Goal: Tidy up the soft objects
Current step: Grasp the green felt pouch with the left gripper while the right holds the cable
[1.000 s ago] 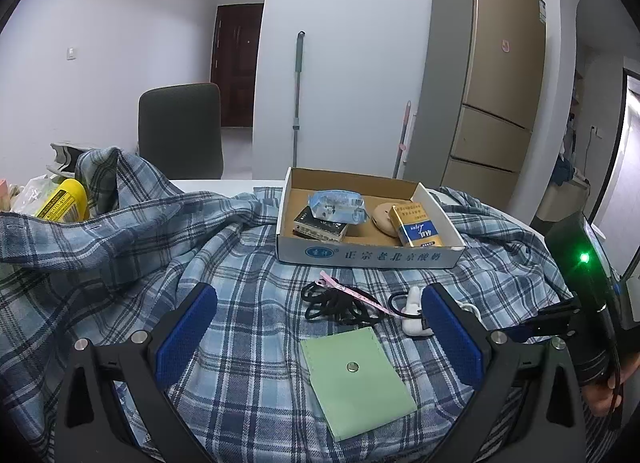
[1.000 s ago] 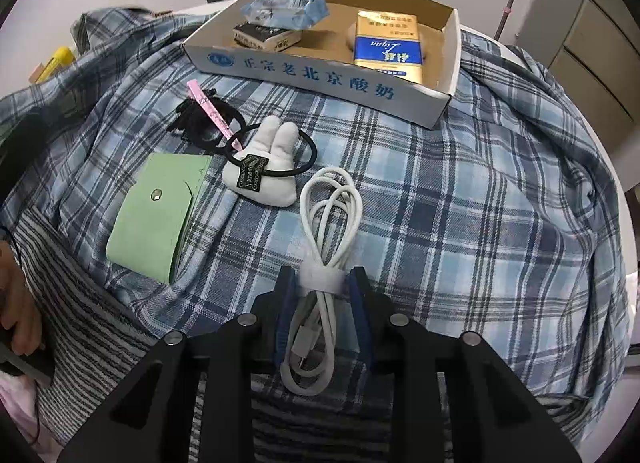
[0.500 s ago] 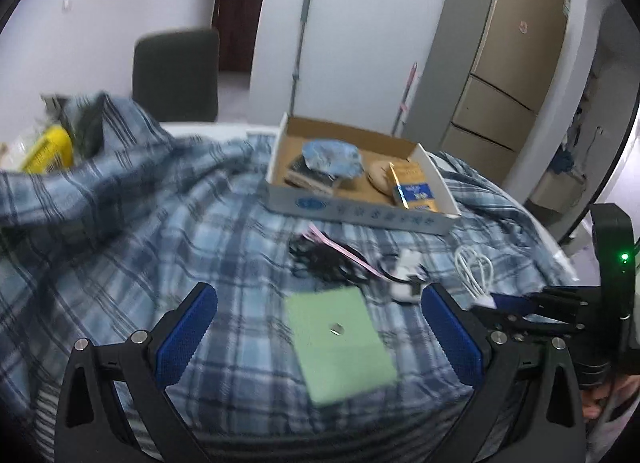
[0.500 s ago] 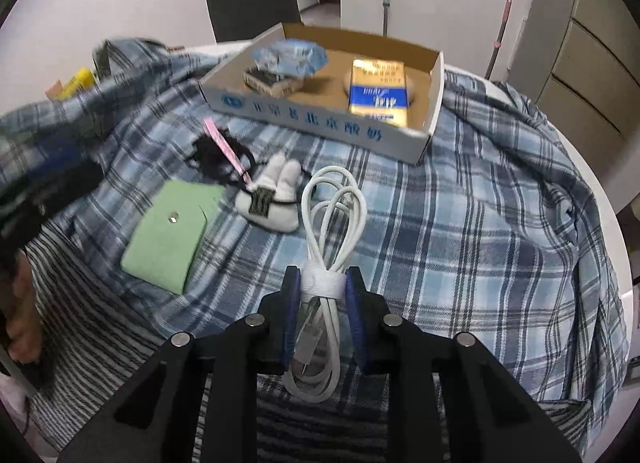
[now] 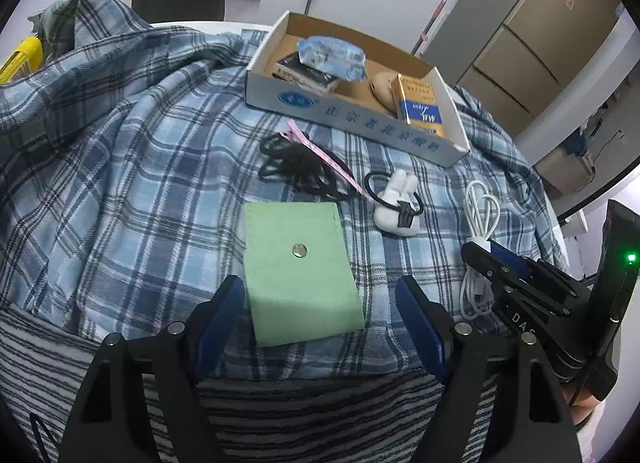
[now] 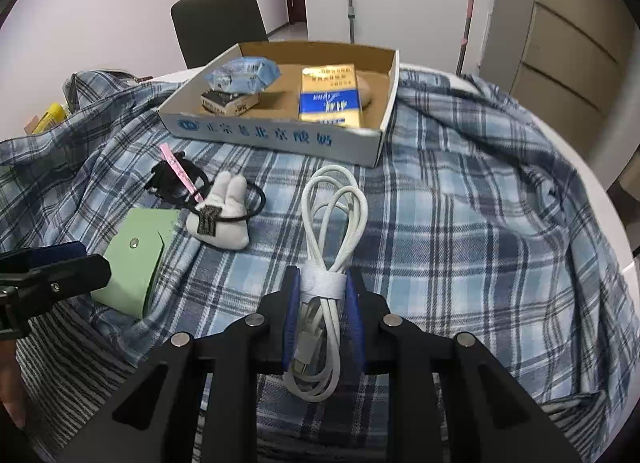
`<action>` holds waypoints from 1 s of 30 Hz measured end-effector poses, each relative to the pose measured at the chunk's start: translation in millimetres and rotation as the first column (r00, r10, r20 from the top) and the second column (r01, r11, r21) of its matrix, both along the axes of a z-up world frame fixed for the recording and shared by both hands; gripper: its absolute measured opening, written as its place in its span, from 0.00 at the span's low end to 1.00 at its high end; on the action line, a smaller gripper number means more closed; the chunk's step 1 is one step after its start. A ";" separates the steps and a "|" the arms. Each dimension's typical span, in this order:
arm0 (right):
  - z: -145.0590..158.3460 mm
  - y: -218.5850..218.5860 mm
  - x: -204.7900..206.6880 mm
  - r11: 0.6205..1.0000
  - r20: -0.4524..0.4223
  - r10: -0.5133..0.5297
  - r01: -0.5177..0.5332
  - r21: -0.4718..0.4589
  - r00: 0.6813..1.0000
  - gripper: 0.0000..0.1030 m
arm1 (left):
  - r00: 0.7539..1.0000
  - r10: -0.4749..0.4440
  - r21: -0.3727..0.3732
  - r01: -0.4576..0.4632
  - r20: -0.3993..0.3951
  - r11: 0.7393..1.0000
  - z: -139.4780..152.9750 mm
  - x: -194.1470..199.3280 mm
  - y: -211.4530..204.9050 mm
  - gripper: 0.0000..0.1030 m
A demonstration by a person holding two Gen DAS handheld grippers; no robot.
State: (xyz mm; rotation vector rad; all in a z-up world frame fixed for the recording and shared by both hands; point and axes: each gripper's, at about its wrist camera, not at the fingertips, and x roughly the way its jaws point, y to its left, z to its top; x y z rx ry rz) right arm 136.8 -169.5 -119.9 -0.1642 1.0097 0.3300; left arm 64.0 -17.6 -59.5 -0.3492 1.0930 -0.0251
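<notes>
Judging progress: cardboard box [image 6: 280,139] partly filled — right gripper [image 6: 322,295] clamps the white cable [image 6: 334,223]; left gripper [image 5: 316,315] gapes empty around the green pouch [image 5: 298,267]; bunny hair tie [image 6: 222,211] remains out.

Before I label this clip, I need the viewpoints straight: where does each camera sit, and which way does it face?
Left wrist: on the left gripper, facing forward and down at the green pouch; its open fingers and the right gripper show.
Right wrist: on the right gripper, facing the cardboard box; its fingers clamp the white cable, and the left gripper shows at left.
Both share pouch, cable, box, bunny hair tie and plaid cloth.
</notes>
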 end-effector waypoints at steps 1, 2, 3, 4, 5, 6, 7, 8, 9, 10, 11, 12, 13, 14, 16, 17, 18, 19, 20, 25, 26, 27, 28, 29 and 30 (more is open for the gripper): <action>-1.3 -1.7 -0.5 1.000 -0.007 -0.001 0.001 0.009 1.000 0.21 | 1.000 0.003 0.004 -0.003 -0.006 1.000 -1.0 1.0 -0.7 0.77; -1.9 -2.9 -0.1 1.000 -0.010 -0.002 0.002 0.014 1.000 0.21 | 1.000 0.013 0.016 -0.012 -0.018 1.000 -3.3 2.2 -1.7 0.77; -2.2 -3.2 -0.7 1.000 -0.012 -0.003 0.003 0.016 1.000 0.21 | 0.999 0.022 0.027 -0.021 -0.029 0.999 -5.2 3.1 -1.8 0.77; -2.6 -3.3 -0.4 1.000 -0.013 -0.002 0.002 0.017 1.000 0.21 | 0.999 0.027 0.032 -0.026 -0.036 0.999 -6.2 3.4 -1.6 0.77; -3.2 -3.2 -1.2 1.000 -0.014 -0.001 0.001 0.017 1.000 0.21 | 0.998 0.031 0.041 -0.029 -0.046 0.999 -8.0 4.2 -1.0 0.77; -3.6 -3.0 -1.6 1.000 -0.015 0.001 -0.001 0.018 1.000 0.21 | 0.998 0.033 0.046 -0.031 -0.050 0.998 -8.4 4.8 -1.2 0.77; -3.8 -2.8 -1.8 1.000 -0.015 0.003 -0.003 0.019 1.000 0.21 | 0.998 0.035 0.051 -0.032 -0.052 0.998 -8.3 5.1 -1.4 0.77; -3.7 -3.0 -2.2 1.000 -0.014 0.006 -0.006 0.020 1.000 0.21 | 0.998 0.036 0.058 -0.033 -0.055 0.998 -8.2 5.5 -2.7 0.77; -3.5 -2.7 -2.2 1.000 -0.012 0.009 -0.008 0.021 1.000 0.21 | 0.998 0.034 0.065 -0.030 -0.058 0.997 -8.4 6.3 -4.1 0.77; -3.3 -2.4 -2.6 1.000 -0.011 0.010 -0.010 0.022 1.000 0.21 | 0.998 0.030 0.072 -0.026 -0.064 0.997 -8.9 7.5 -5.8 0.77; -3.3 -2.6 -2.5 1.000 -0.011 0.011 -0.011 0.023 1.000 0.21 | 0.997 0.026 0.083 -0.020 -0.072 0.996 -10.3 9.4 -8.1 0.77; -3.3 -2.5 -2.7 1.000 -0.012 0.009 -0.009 0.023 1.000 0.21 | 0.997 0.024 0.091 -0.017 -0.078 0.996 -11.5 10.7 -9.7 0.77; -3.2 -2.7 -3.0 1.000 -0.012 0.008 -0.007 0.025 1.000 0.21 | 0.996 0.023 0.098 -0.015 -0.084 0.995 -13.0 12.1 -11.2 0.77; -3.2 -3.1 -3.3 1.000 -0.013 0.007 -0.007 0.027 1.000 0.21 | 0.995 0.022 0.107 -0.012 -0.094 0.994 -15.5 13.7 -13.0 0.77; -3.2 -3.4 -3.5 1.000 -0.015 0.006 -0.006 0.029 1.000 0.21 | 0.994 0.022 0.118 -0.009 -0.107 0.993 -19.1 16.0 -14.3 0.77; -3.4 -3.2 -3.5 1.000 -0.015 0.006 -0.006 0.029 1.000 0.21 | 0.993 0.021 0.124 -0.007 -0.114 0.992 -21.8 17.1 -15.1 0.78; -3.5 -3.4 -3.2 1.000 -0.016 0.007 -0.007 0.029 1.000 0.21 | 0.994 0.022 0.133 -0.007 -0.111 0.991 -22.3 16.9 -15.7 0.78; -3.6 -3.2 -3.3 1.000 -0.016 0.008 -0.008 0.029 1.000 0.21 | 0.994 0.022 0.150 -0.007 -0.103 0.989 -22.1 16.8 -17.1 0.78; -3.9 -3.3 -3.1 1.000 -0.017 0.009 -0.009 0.028 1.000 0.21 | 0.994 0.021 0.154 -0.005 -0.103 0.988 -22.8 16.6 -17.5 0.78; -5.9 -2.6 -2.5 1.000 -0.022 0.009 -0.009 0.024 1.000 0.21 | 0.995 0.012 0.185 0.006 -0.096 0.983 -23.2 17.2 -19.8 0.78; -6.4 -2.8 -2.2 1.000 -0.023 0.009 -0.008 0.025 1.000 0.21 | 0.995 0.003 0.199 0.016 -0.098 0.980 -23.7 17.2 -21.1 0.78; -6.6 -3.1 -2.3 1.000 -0.023 0.008 -0.008 0.026 1.000 0.21 | 0.995 -0.011 0.225 0.033 -0.101 0.974 -24.6 18.2 -24.9 0.77; -6.9 -3.2 -2.4 1.000 -0.024 0.007 -0.007 0.027 1.000 0.21 | 0.995 -0.024 0.244 0.046 -0.094 0.969 -24.0 17.3 -26.7 0.74; -7.0 -3.7 -2.2 1.000 -0.024 0.007 -0.007 0.027 1.000 0.21 | 0.996 -0.035 0.253 0.056 -0.087 0.966 -23.7 15.9 -27.8 0.73; -7.3 -3.9 -2.1 1.000 -0.025 0.006 -0.005 0.027 1.000 0.21 | 0.996 -0.036 0.248 0.056 -0.086 0.967 -23.5 14.6 -27.3 0.73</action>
